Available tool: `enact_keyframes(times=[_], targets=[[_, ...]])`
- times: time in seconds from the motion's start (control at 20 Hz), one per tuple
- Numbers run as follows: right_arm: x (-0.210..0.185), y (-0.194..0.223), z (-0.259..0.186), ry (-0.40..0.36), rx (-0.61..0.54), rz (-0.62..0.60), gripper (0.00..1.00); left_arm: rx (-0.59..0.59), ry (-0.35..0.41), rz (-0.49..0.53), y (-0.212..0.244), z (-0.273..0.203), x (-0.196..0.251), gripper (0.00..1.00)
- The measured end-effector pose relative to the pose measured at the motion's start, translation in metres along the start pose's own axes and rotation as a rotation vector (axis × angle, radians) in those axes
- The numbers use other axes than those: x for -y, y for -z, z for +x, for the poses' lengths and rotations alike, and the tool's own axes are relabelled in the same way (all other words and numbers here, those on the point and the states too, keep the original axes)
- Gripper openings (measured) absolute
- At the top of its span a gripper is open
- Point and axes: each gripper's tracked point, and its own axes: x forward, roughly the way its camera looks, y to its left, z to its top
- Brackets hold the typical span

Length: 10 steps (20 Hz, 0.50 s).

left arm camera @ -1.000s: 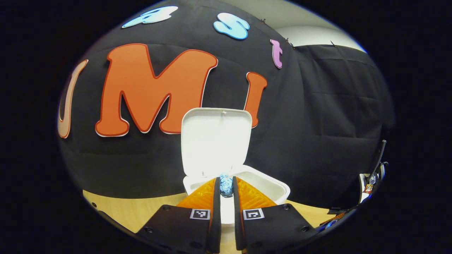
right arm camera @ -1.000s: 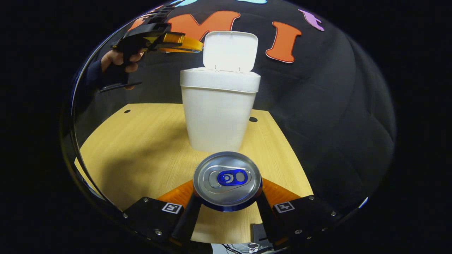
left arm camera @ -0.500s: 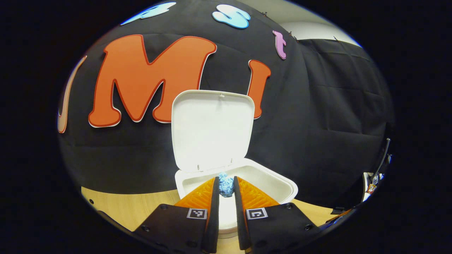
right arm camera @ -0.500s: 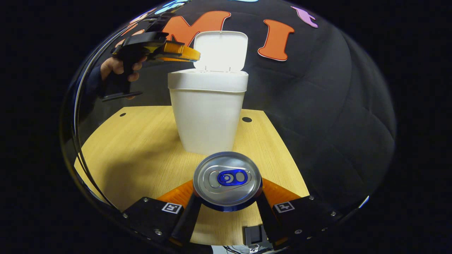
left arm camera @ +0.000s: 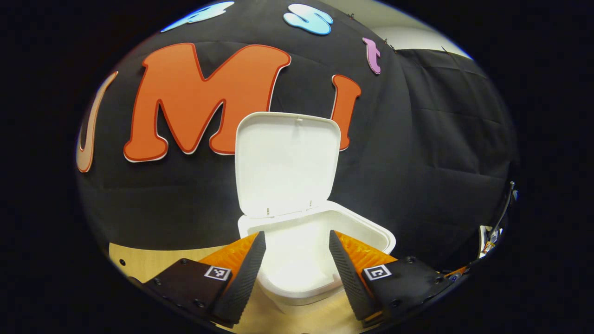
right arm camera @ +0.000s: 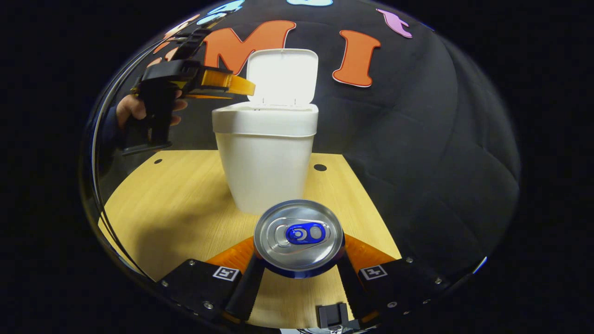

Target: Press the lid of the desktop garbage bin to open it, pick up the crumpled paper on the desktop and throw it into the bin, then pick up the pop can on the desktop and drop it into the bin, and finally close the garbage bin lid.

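In the left gripper view, the left tongs (left arm camera: pixel 297 260) now stand wide apart with nothing between them, poised over the open mouth of the bin (left arm camera: pixel 320 241). Half a second ago they were pinched together on a small blue wad of crumpled paper above that same opening. The paper is gone from the tongs, and I cannot make it out against the bright white inside, so it has most likely dropped in. By that reading, the paper step is done and the can is next.

In the right gripper view, nearest the camera, the right tongs (right arm camera: pixel 298 273) are clamped on the can (right arm camera: pixel 298 237), one finger pressing on each side below its silver top. The can has kept its place between them over the last second and seems to be held just above the desk (right arm camera: pixel 176 208). Beyond it the bin stands upright on the desk, well apart from the can. Its lid (right arm camera: pixel 282 76) is tipped up and back. The left tongs hover by the rim, held by a hand (right arm camera: pixel 134 109).

The can needs lifting over the rim before release, with the left tongs drawn aside.
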Motion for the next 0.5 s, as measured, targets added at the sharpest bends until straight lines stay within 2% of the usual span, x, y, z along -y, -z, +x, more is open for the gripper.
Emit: enact_keyframes(times=[0.1, 0.4, 0.5], targets=[[-0.001, -0.012, 0.004, 0.003, 0.015, -0.011, 0.8, 0.013, -0.02, 0.024, 0.0, -0.012, -0.002, 0.95], [-0.018, -0.058, 0.005, -0.019, 0.095, -0.038, 0.8, 0.045, -0.101, 0.071, 0.005, -0.065, -0.027, 0.95], [-0.026, -0.075, 0.006, -0.031, 0.12, -0.039, 0.8, 0.044, -0.128, 0.068, 0.009, -0.084, -0.039, 0.98]])
